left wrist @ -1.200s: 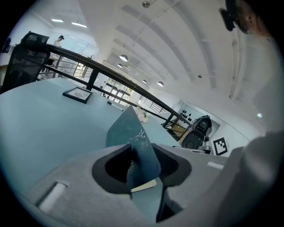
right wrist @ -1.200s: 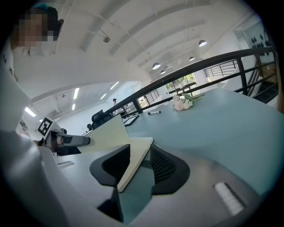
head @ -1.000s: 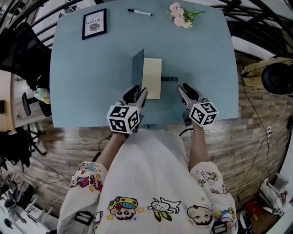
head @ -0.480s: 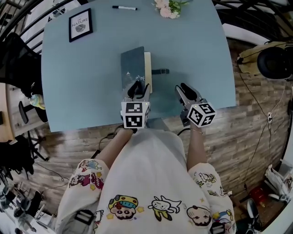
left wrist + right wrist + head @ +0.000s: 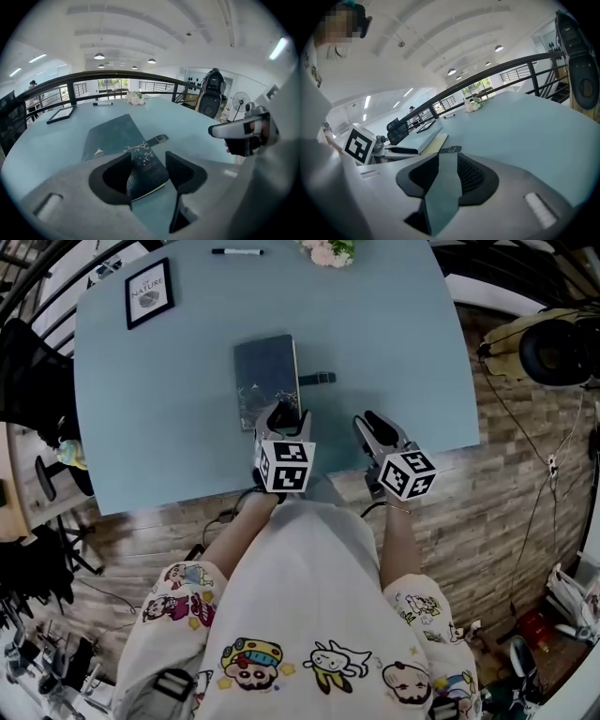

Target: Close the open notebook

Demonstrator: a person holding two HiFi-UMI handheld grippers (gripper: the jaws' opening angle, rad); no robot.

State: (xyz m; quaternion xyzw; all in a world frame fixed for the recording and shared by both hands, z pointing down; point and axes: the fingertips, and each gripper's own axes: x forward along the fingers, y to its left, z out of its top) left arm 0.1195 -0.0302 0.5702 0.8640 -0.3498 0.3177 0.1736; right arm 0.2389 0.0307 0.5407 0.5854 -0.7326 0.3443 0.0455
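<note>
Blue notebook (image 5: 265,371) now closed; left claw (image 5: 283,412) just opened astride it.

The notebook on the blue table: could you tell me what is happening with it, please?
A person holds a hand-held gripper in each hand at a blue table. The notebook lies with its dark cover down, so it looks closed; its strap lies loose beside it. The left hand-held gripper is at the notebook's near end; its jaws have just been opening and stand apart around the corner without pressing it. The right hand-held gripper hovers open and empty near the table's edge.
</note>
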